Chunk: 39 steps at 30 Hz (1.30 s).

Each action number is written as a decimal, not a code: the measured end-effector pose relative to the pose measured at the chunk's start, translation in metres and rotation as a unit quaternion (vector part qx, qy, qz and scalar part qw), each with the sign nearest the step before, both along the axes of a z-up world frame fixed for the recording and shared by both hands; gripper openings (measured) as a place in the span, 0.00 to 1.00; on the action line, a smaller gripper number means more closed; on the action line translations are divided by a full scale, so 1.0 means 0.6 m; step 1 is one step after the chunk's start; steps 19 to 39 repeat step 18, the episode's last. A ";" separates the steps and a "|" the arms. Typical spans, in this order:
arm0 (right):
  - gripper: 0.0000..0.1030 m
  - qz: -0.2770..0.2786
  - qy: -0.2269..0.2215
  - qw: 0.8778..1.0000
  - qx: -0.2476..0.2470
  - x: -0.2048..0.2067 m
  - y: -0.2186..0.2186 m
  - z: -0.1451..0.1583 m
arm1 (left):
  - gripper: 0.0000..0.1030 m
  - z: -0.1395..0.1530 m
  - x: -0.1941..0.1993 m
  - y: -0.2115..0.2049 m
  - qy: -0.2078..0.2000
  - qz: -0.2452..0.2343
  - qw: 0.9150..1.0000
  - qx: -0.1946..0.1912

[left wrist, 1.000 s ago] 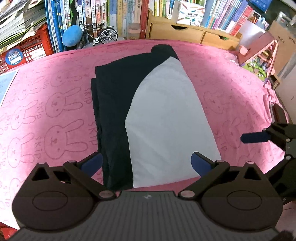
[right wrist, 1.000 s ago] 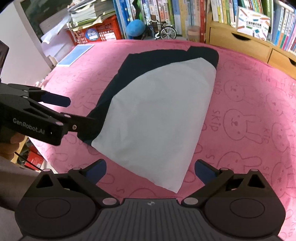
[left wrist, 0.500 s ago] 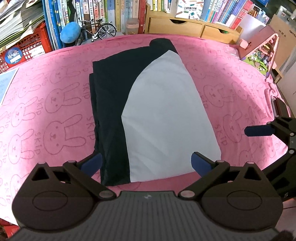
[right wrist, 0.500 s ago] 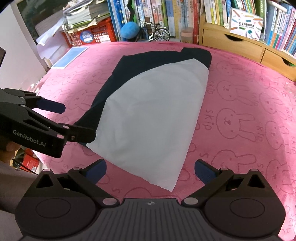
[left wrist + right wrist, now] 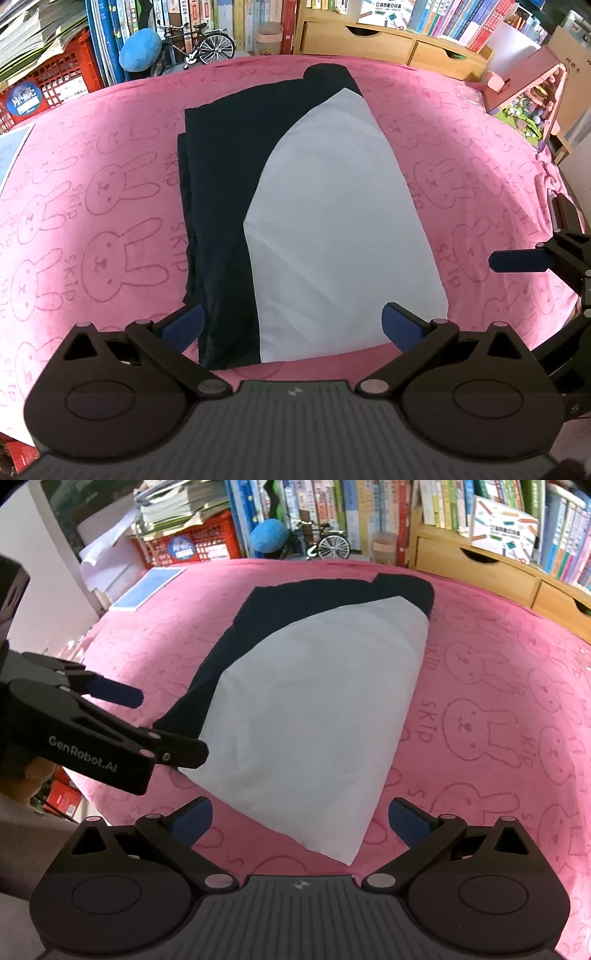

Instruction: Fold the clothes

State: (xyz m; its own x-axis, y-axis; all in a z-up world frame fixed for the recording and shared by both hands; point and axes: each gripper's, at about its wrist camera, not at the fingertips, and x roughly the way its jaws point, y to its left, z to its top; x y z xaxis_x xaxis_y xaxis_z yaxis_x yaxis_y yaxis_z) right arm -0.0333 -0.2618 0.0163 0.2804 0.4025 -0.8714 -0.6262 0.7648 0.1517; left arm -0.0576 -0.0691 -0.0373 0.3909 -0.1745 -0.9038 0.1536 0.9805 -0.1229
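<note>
- Left gripper: fingers spread wide, holding nothing; the garment lies between and ahead of them.
- Right gripper: wide apart, empty; garment's white corner between the fingertips, contact unclear.

A pink plush cloth printed with rabbit outlines and the word SKIP covers the whole work surface. Along its far edge runs a crowded row of upright books. At the far right stands a pale wooden drawer unit; at the far left, a red plastic crate under stacked papers. A plain white wall borders the left edge.
</note>
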 end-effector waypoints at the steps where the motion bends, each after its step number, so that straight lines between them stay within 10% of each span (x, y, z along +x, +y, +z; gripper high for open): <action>1: 1.00 0.001 -0.001 1.000 0.000 0.001 0.001 0.000 | 1.00 0.000 0.000 0.000 0.000 0.000 1.000 0.000; 39: 1.00 -0.006 0.005 1.000 -0.007 0.001 0.003 -0.004 | 1.00 -0.001 -0.001 0.005 0.002 0.002 1.000 -0.004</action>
